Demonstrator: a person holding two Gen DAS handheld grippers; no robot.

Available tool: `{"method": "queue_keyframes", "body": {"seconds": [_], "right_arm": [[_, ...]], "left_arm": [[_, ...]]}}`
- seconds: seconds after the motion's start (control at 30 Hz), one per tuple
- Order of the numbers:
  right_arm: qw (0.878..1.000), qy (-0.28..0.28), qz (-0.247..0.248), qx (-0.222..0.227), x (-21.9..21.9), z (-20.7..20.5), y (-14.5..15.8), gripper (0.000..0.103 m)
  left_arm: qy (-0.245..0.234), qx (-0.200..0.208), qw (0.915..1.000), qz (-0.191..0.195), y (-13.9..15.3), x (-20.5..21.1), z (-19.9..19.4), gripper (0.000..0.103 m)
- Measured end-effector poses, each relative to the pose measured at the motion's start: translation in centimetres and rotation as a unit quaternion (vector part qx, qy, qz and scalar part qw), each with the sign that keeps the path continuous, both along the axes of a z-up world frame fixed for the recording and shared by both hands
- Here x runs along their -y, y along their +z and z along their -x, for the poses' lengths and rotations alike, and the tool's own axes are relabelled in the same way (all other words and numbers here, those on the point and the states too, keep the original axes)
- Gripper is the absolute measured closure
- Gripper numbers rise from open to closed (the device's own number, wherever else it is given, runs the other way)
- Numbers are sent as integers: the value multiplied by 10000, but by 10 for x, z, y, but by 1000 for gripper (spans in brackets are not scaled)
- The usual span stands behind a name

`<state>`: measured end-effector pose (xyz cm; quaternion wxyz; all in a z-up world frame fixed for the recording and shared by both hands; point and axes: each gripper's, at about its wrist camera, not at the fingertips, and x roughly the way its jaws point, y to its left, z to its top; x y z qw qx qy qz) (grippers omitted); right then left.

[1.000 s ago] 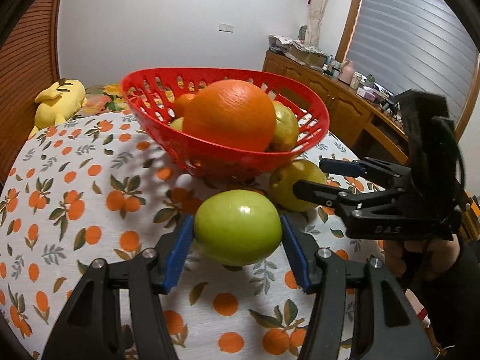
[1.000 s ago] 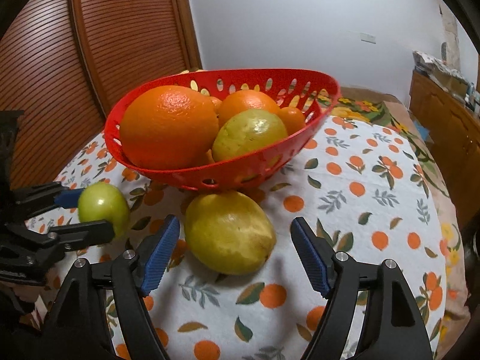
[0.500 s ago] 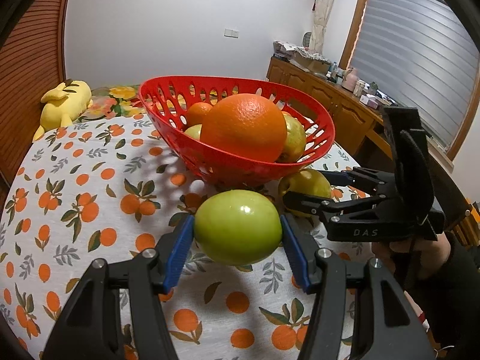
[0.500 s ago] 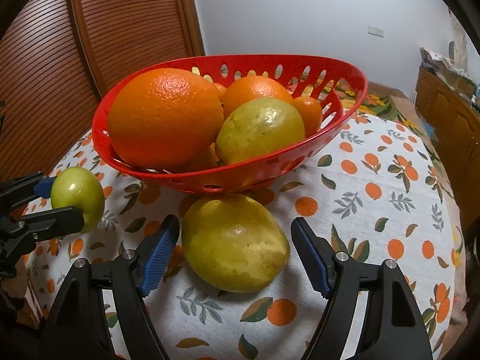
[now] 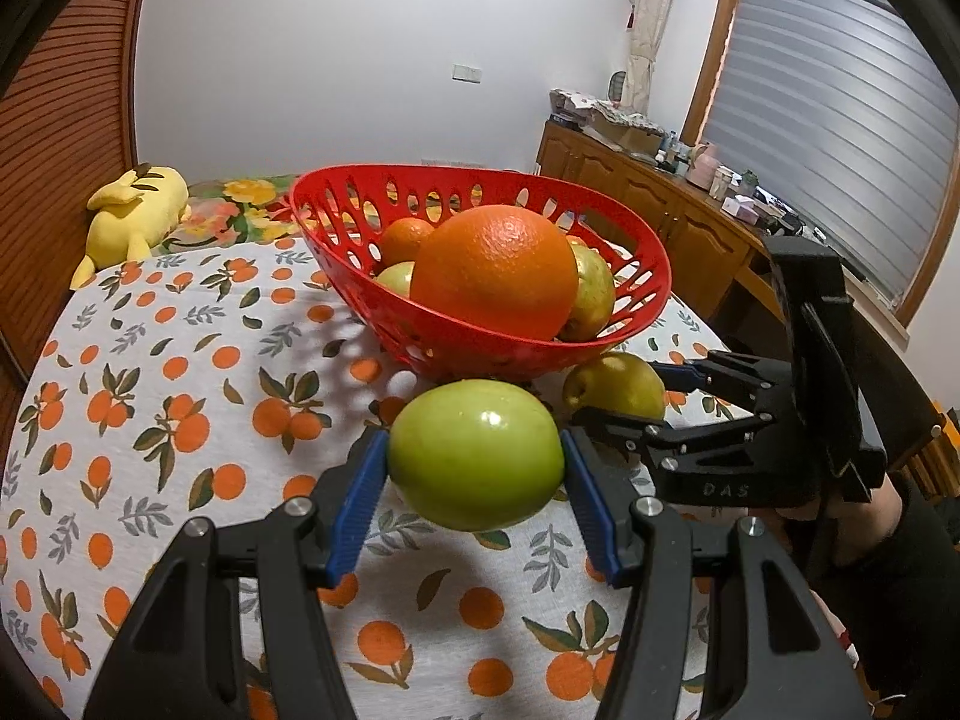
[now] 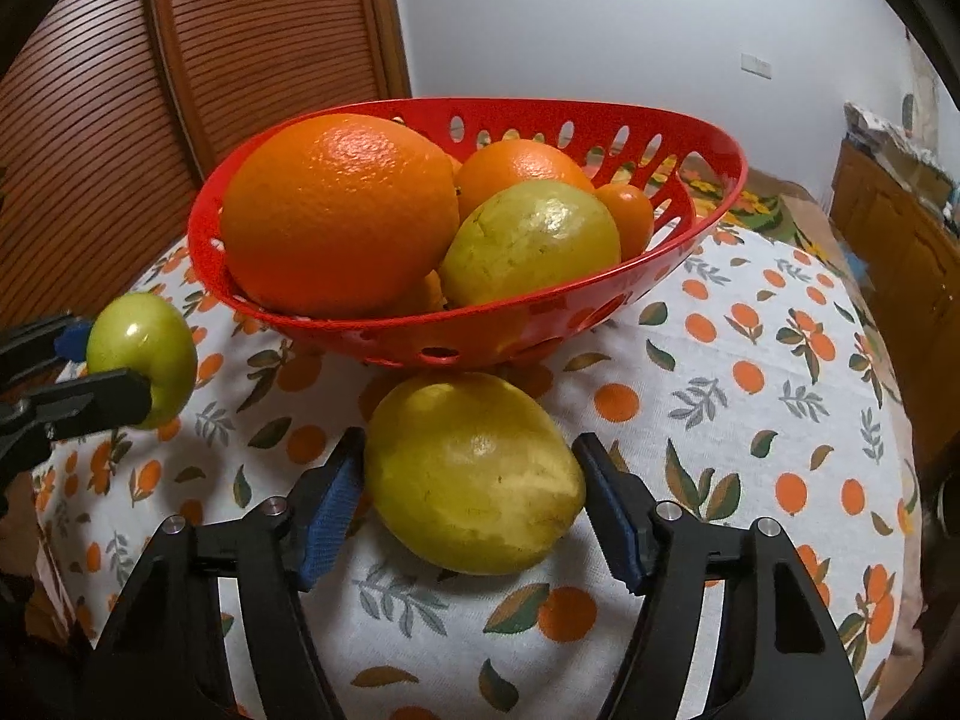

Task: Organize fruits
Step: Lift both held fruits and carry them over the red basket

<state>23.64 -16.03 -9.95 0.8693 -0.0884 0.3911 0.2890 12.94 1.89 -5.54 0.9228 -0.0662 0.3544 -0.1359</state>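
Observation:
My left gripper (image 5: 474, 480) is shut on a green apple (image 5: 475, 453) and holds it above the cloth, just in front of the red basket (image 5: 651, 276). The apple also shows in the right wrist view (image 6: 144, 354). The basket (image 6: 714, 180) holds a big orange (image 6: 339, 213), smaller oranges and a yellow-green fruit (image 6: 531, 240). My right gripper (image 6: 471, 501) is open around a yellow fruit (image 6: 471, 471) that lies on the cloth by the basket's foot; its pads stand close to the fruit's sides. That fruit (image 5: 615, 384) also shows in the left wrist view.
The round table (image 5: 150, 396) has a white cloth with orange prints. A yellow plush toy (image 5: 132, 210) lies at its far left edge. A wooden sideboard (image 5: 672, 222) with clutter stands to the right, a slatted wooden door (image 6: 180, 90) to the left.
The left gripper has lifted the green apple off the cloth and closer to the basket. The right gripper has moved forward around the yellow fruit, jaws still apart.

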Motion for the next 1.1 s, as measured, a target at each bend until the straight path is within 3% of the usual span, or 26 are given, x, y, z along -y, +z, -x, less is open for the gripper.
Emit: {"method": "queue_keyframes", "body": {"seconds": [0.33, 0.77, 1.1], "right_arm": [[9996, 172, -219, 18, 8, 25, 10, 32], [9968, 322, -427, 602, 15, 42, 70, 32], [9942, 302, -478, 915, 17, 38, 99, 32]], "left_arm": [[47, 191, 9998, 40, 16, -5, 4, 45], [16, 746, 9971, -152, 64, -6, -2, 45], [37, 824, 9963, -238, 74, -9, -14, 45]]}}
